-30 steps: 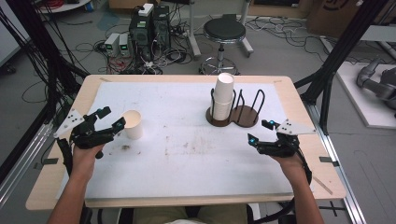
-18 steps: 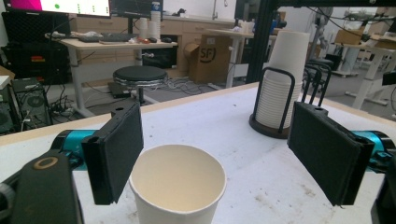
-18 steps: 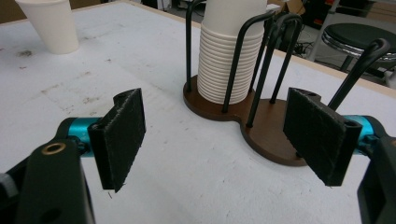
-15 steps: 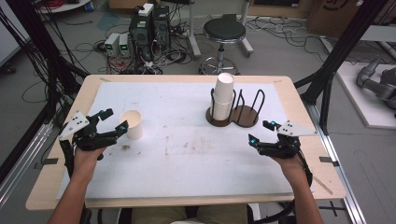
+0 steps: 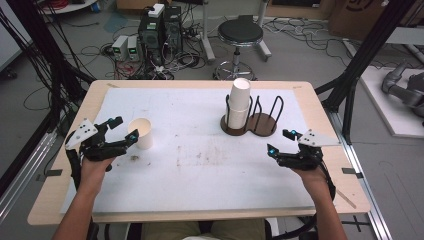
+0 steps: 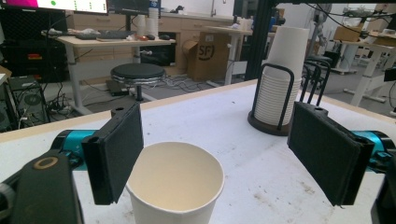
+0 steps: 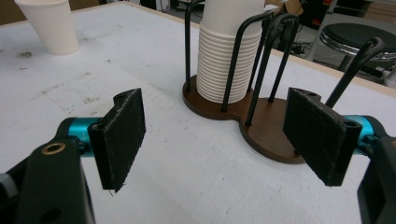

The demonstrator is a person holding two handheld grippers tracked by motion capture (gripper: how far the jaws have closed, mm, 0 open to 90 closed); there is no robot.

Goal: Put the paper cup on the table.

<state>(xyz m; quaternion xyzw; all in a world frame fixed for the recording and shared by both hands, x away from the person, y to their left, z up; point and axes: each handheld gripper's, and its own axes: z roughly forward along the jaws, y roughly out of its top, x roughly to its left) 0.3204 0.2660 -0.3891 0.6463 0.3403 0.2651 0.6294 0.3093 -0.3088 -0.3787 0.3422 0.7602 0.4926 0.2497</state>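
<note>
Hands are working a cup job at the counter (image 5: 200, 190): the left gripper (image 5: 121, 131), jaws wide, is bracketing the paper cup (image 5: 141, 132) at frame left, needing only to close, while the right gripper (image 5: 280, 142) is waiting wide below the cup rack (image 5: 255, 120).

One loose paper cup (image 5: 141, 132) is seen standing on the white table (image 5: 200, 175), and one stack of nested cups (image 5: 239, 102) is held in one wire-and-wood cup holder (image 5: 260, 122) with two bays. Two hand-held grippers, the left gripper (image 5: 121, 130) and the right gripper (image 5: 279, 142), are counted. One round stool (image 5: 240, 34) is seen on the floor beyond the table.
</note>
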